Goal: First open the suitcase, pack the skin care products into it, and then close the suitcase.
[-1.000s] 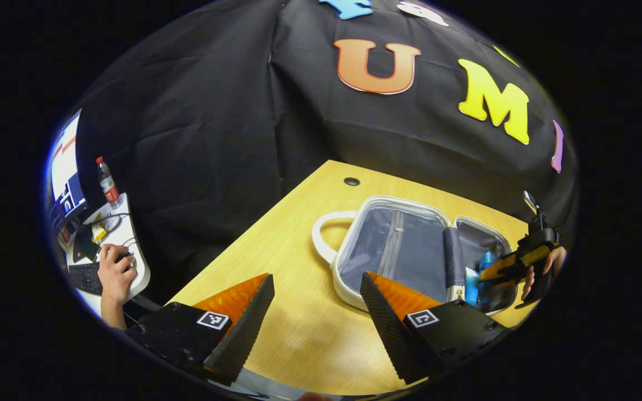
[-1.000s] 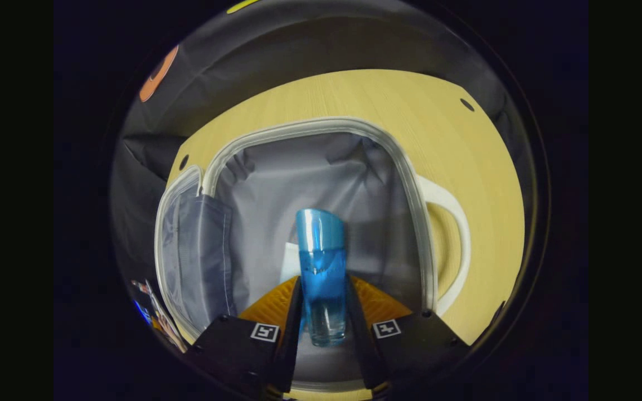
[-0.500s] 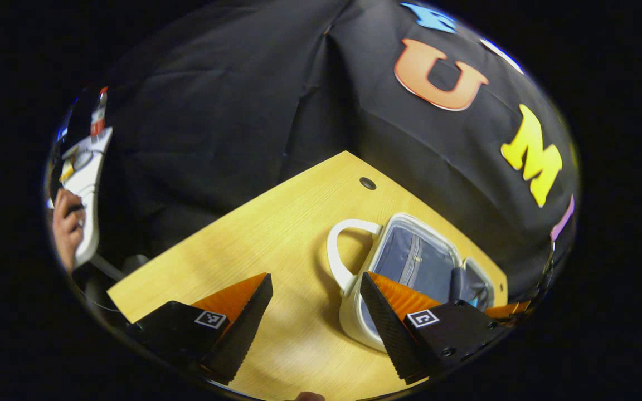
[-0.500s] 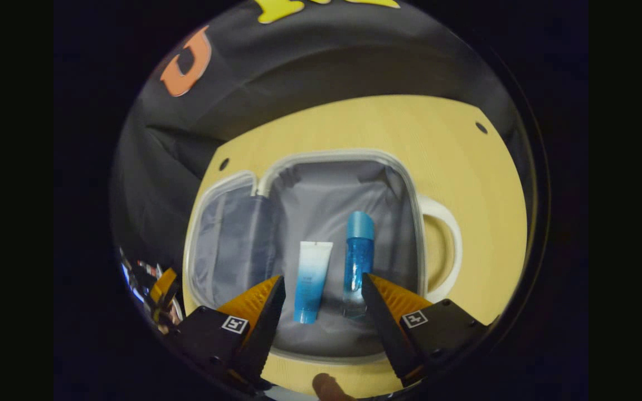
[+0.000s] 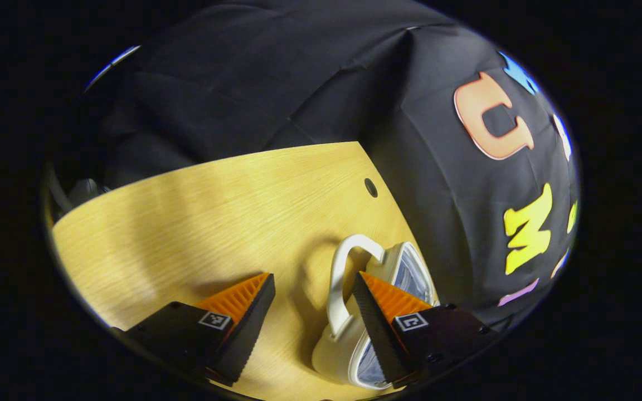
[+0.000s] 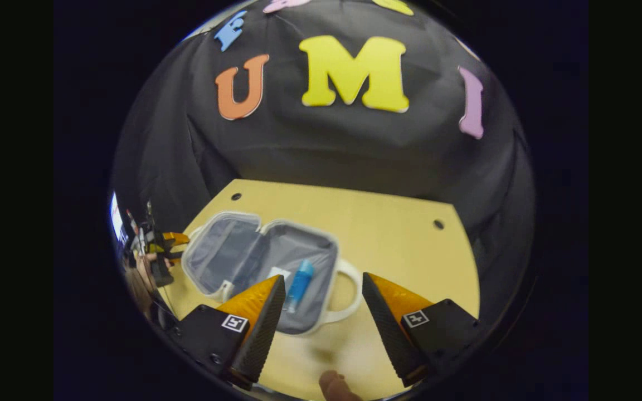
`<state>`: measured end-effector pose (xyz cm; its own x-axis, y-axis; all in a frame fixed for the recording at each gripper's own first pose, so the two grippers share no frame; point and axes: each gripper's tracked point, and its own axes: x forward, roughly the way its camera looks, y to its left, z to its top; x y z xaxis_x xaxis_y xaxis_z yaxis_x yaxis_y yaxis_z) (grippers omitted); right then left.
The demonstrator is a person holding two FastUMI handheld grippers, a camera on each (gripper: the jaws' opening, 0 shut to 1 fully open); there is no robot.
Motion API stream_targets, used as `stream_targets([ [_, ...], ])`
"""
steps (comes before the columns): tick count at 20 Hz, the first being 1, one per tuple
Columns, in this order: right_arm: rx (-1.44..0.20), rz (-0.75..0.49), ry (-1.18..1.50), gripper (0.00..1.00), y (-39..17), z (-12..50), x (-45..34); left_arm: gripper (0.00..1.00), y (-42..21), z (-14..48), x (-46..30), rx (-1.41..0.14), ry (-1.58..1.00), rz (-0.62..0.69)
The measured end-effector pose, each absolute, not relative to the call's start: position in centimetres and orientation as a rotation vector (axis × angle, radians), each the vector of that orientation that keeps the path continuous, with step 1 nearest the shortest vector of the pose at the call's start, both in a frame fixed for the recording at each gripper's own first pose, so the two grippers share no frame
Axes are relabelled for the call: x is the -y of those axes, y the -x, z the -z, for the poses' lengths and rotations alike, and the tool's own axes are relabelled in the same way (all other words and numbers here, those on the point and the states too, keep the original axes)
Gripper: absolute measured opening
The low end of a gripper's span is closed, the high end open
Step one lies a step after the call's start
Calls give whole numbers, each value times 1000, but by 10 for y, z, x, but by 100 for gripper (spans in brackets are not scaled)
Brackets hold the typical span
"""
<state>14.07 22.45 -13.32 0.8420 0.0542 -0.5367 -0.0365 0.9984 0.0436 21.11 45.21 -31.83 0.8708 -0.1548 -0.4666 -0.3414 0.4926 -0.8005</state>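
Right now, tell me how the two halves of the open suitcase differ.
In the right gripper view, the suitcase's handle half holds the blue bottle and a white tube beside it; the lid half holds no products. The handle half lies nearer the right tool; the lid half lies toward the left tool, seen farther off. Both lie flat, lined in grey, with pale rims.

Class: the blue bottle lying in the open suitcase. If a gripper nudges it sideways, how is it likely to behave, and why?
The blue bottle looks round and lies on its side, so it would probably roll. The soft grey lining of the suitcase may slow it, and the tube lying beside it may stop it one way. It seems rigid, so unlikely to bend.
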Motion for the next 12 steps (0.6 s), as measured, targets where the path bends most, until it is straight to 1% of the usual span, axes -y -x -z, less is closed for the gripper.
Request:
stream_targets([
  [1, -544, -18, -23, 82, -131, 125, -209, 83, -215, 317, -448, -519, 1111, -102],
  [2, -519, 19, -21, 82, -121, 116, -192, 89, -219, 315, -444, -509, 1159, -83],
  [3, -493, 62, -22, 82, -114, 107, -173, 70, -223, 312, -441, -498, 1200, -63],
  [4, -468, 105, -22, 82, -105, 99, -155, 64, -224, 313, -438, -498, 1223, -66],
  [5, -443, 149, -23, 81, -96, 91, -139, 33, -224, 318, -437, -507, 1232, -82],
  [7, -398, 216, -23, 81, -81, 78, -113, 20, -222, 316, -439, -506, 1251, -97],
  [8, -380, 242, -17, 81, -74, 74, -102, 19, -221, 310, -439, -498, 1243, -92],
  [9, -366, 262, -12, 81, -67, 72, -93, 15, -221, 304, -435, -495, 1209, -85],
  [12, -348, 262, -4, 81, -57, 73, -81, 9, -222, 272, -433, -460, 1069, -68],
])
